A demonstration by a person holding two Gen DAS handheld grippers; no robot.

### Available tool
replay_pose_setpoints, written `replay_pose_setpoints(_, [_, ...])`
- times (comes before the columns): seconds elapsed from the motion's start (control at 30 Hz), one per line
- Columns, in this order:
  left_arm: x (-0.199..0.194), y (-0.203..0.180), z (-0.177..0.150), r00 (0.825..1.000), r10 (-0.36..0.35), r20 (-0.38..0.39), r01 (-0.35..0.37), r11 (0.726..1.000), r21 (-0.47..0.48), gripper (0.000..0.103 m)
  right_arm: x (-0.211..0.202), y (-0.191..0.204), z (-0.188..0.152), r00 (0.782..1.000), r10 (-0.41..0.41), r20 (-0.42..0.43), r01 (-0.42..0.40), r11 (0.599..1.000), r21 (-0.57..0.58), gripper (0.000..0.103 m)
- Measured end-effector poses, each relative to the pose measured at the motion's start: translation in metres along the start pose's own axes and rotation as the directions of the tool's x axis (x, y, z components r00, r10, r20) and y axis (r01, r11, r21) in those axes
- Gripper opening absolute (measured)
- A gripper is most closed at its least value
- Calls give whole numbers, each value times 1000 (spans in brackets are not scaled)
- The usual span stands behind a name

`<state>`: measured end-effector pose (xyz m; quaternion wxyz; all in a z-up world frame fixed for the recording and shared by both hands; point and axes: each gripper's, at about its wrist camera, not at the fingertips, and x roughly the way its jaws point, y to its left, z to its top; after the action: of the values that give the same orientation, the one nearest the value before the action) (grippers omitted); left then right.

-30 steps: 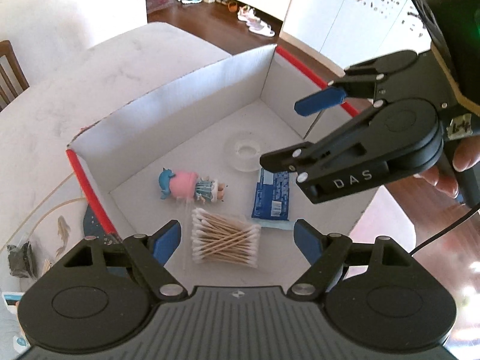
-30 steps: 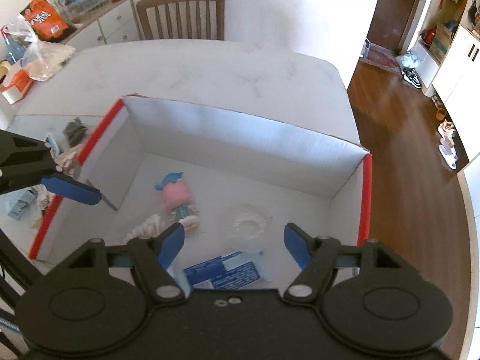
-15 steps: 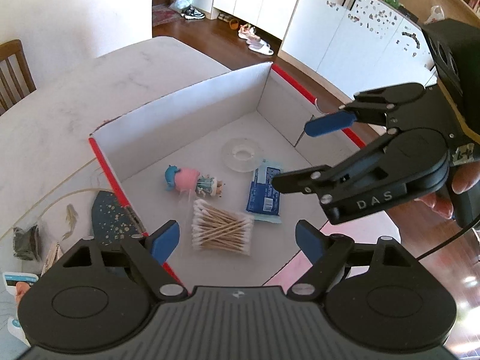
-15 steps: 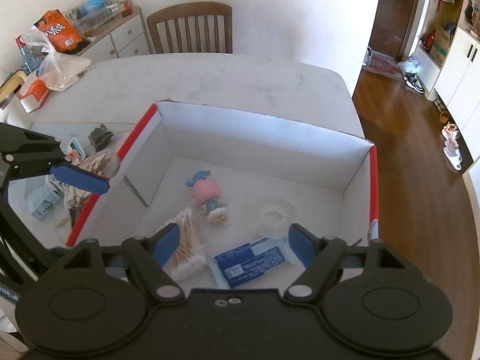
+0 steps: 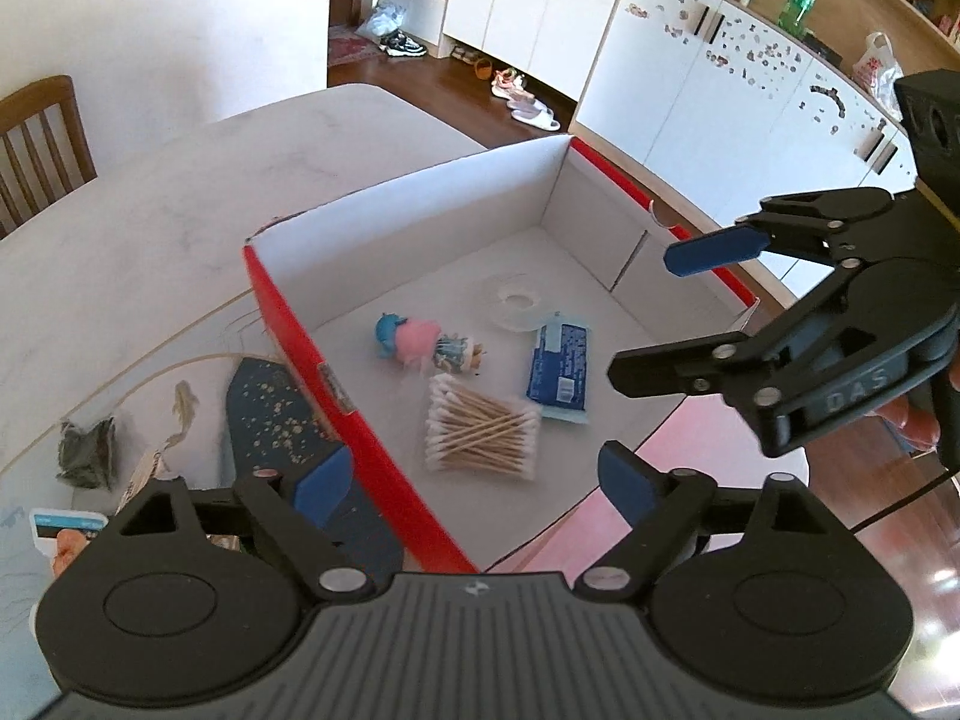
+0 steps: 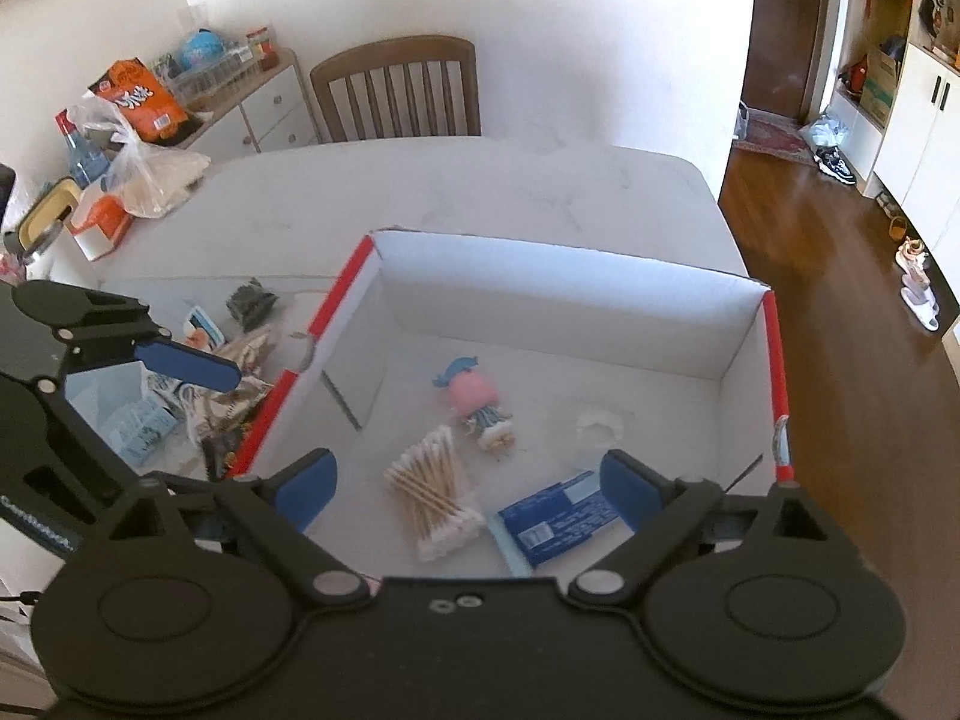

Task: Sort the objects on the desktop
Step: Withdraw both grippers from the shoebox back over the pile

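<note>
Both tools wide open and empty: left gripper (image 5: pixel 468 480) held high over the near left wall of the box (image 6: pixel 540 276), right gripper (image 6: pixel 468 489) high over the near edge, fingers spread apart with nothing between them.

Already in the box: bundle of cotton swabs (image 5: pixel 480 435), small doll (image 5: pixel 429 345), blue packet (image 5: pixel 559 369), clear tape ring (image 5: pixel 515 301); still out on the table (image 6: pixel 480 180), left of the red-edged wall: dark speckled pouch (image 5: pixel 270 414), small dark bundle (image 5: pixel 87 453), a few printed packets (image 6: pixel 201 327), possibly more beneath, hard to tell in the clutter.

Risks from here: catching the red left wall (image 5: pixel 306 354) with a finger on a low sideways reach, shoving or tipping the light cardboard; the two tools close together near the right front corner, liable to knock if both descend at once; loose packets overlapping, likely to lift in pairs or slip from a shallow pinch; swabs loose enough to scatter under a dropped item.

Open room: plenty of bare table beyond the far wall; free floor in the far half of the box; table edge near on the right, with drop to the wooden floor; cluttered strip tight against the left wall, best approached from above.
</note>
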<state>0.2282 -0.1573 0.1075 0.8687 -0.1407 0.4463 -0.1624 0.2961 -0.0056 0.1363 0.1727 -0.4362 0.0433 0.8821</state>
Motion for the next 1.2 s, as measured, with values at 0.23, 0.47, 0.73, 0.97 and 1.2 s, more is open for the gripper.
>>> replay_pose_setpoints(0.23, [-15,13,-11,999,2,44,-1,1000,-23,102,-9,19,-3,1000,-8,24,8,1000,-11,96])
replay_pose_setpoints(0.47, [-27,26,-26,998,7,68,-5,999,-35,103,-14,44,-9,999,-19,33,20,999,-32,97])
replay_pose_setpoints(0.73, [-44,43,-47,995,15,98,-10,998,-58,103,-18,73,-12,999,18,46,-16,1000,-27,99])
replay_pose_setpoints(0.97, [-60,62,-68,993,31,112,-22,997,-78,103,-16,107,-14,998,29,56,-25,998,-66,99])
replay_pose_setpoints(1.2, [-76,80,-86,991,45,126,-33,995,-95,103,-10,134,-15,998,43,52,-39,996,-77,99])
